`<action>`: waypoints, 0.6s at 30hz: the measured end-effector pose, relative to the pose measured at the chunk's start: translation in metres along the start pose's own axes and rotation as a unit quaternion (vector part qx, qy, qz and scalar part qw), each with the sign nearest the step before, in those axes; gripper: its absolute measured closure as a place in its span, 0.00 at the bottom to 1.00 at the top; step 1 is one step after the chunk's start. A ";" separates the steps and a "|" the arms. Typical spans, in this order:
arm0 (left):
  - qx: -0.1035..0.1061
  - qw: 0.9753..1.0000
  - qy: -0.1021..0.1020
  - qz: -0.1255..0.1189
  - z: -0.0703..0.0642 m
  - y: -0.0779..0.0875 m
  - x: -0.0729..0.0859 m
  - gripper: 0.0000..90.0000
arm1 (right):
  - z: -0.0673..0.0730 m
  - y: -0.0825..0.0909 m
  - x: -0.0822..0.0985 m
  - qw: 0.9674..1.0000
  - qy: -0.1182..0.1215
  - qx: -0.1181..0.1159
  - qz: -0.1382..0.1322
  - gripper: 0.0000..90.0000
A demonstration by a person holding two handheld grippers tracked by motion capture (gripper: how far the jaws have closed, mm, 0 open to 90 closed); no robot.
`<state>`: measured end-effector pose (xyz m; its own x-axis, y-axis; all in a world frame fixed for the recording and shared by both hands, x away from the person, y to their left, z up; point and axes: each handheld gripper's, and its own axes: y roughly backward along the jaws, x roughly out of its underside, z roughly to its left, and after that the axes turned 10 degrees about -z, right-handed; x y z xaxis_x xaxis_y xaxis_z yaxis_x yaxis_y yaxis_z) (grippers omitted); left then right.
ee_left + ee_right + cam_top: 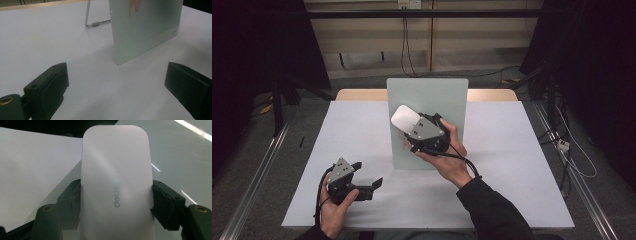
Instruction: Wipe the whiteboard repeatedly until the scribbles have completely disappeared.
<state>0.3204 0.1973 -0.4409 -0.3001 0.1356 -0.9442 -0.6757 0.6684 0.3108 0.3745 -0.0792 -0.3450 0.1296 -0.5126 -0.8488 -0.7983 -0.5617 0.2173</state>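
While the right gripper (408, 131) clamps its sides, the white eraser (116, 185) points lengthwise toward the glass board (427, 95).

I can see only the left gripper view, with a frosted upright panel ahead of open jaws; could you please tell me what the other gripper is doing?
Observer: The right gripper is shut on a white rounded eraser-like block.
Operator: Where is it relative to the panel?
Observer: In the high view it is held in front of the frosted panel, near its middle.
Operator: Is there any marking on the block?
Observer: Yes, faint grey lettering runs along its face.
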 end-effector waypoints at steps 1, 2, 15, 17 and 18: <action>0.000 1.000 -0.003 0.001 0.001 0.000 0.000 0.06 | -0.003 0.001 -0.002 1.000 -0.002 0.005 -0.002 0.35; 0.000 1.000 0.001 0.000 0.000 0.000 0.000 0.06 | -0.007 0.002 -0.003 1.000 -0.003 0.012 -0.006 0.35; 0.000 1.000 0.001 -0.002 0.000 0.000 0.000 0.06 | -0.043 0.019 -0.009 0.997 -0.015 0.076 -0.020 0.35; 0.000 1.000 0.002 -0.002 0.000 0.000 0.000 0.06 | -0.040 0.017 -0.010 0.997 -0.009 0.078 -0.019 0.35; 0.000 1.000 0.002 -0.002 0.000 0.000 0.000 0.06 | -0.037 0.015 -0.009 0.997 -0.009 0.071 -0.017 0.35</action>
<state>0.3203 0.1976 -0.4408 -0.3006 0.1308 -0.9447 -0.6767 0.6688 0.3079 0.3827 -0.1068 -0.3159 0.1493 -0.4823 -0.8632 -0.8691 -0.4803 0.1180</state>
